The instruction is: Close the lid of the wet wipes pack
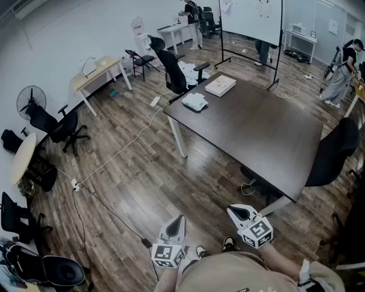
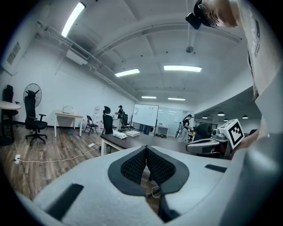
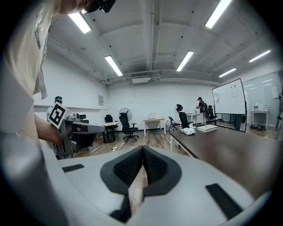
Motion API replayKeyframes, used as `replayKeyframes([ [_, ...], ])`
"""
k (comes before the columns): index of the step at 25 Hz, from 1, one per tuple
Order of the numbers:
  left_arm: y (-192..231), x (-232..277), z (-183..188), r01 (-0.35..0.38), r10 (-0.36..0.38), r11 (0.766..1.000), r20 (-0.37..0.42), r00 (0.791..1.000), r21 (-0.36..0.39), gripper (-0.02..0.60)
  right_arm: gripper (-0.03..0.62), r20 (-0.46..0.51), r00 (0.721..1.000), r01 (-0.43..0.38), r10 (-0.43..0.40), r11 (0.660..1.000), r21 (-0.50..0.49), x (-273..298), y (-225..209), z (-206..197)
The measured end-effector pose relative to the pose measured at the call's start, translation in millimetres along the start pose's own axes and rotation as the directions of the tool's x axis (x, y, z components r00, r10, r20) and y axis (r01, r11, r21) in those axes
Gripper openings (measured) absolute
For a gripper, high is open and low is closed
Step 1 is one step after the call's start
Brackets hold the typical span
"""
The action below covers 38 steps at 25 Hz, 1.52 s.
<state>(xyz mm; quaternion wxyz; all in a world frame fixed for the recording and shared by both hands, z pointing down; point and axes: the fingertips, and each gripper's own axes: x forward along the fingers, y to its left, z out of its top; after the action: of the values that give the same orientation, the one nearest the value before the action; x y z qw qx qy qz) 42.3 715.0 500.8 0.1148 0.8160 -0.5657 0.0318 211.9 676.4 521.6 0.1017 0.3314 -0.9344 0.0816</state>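
Observation:
The white wet wipes pack lies at the far left corner of the dark table; it is too small to tell how its lid stands. It also shows far off in the left gripper view and the right gripper view. My left gripper and right gripper hang close to my body over the wooden floor, well short of the table. In both gripper views the left gripper and the right gripper are shut with nothing between the pads.
A flat beige box lies behind the pack. Black office chairs stand at the table's far end and its right side. A white cable crosses the floor. A whiteboard and people stand at the back.

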Motion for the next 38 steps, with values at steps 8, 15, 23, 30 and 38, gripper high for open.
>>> replayKeyframes([
  [8, 2.2, 16.5, 1.4, 0.026, -0.026, 0.999, -0.009, 1.000, -0.026, 0.009, 0.014, 0.009, 1.000, 0.020, -0.020, 1.000, 0.014, 6.7, -12.8, 4.2],
  [15, 13.2, 21.9, 1.4, 0.028, -0.028, 0.999, -0.002, 1.000, -0.029, 0.009, 0.014, -0.001, 1.000, 0.018, -0.018, 1.000, -0.009, 12.1, -8.9, 3.9],
  [23, 40.6, 22.8, -8.8, 0.048, -0.048, 0.997, -0.004, 0.999, -0.055, 0.009, 0.014, -0.030, 0.999, 0.043, -0.044, 0.999, -0.028, 35.7, -1.2, 2.7],
  [30, 64.9, 20.2, -12.0, 0.080, -0.082, 0.994, -0.015, 0.997, -0.075, 0.009, 0.014, -0.041, 0.996, 0.081, -0.082, 0.996, -0.022, 51.2, 15.8, 5.0],
  [38, 86.9, 52.5, -18.0, 0.057, -0.061, 0.994, -0.049, 0.997, -0.096, 0.009, 0.014, -0.060, 0.997, 0.055, -0.056, 0.998, -0.024, 86.9, -9.7, 5.4],
])
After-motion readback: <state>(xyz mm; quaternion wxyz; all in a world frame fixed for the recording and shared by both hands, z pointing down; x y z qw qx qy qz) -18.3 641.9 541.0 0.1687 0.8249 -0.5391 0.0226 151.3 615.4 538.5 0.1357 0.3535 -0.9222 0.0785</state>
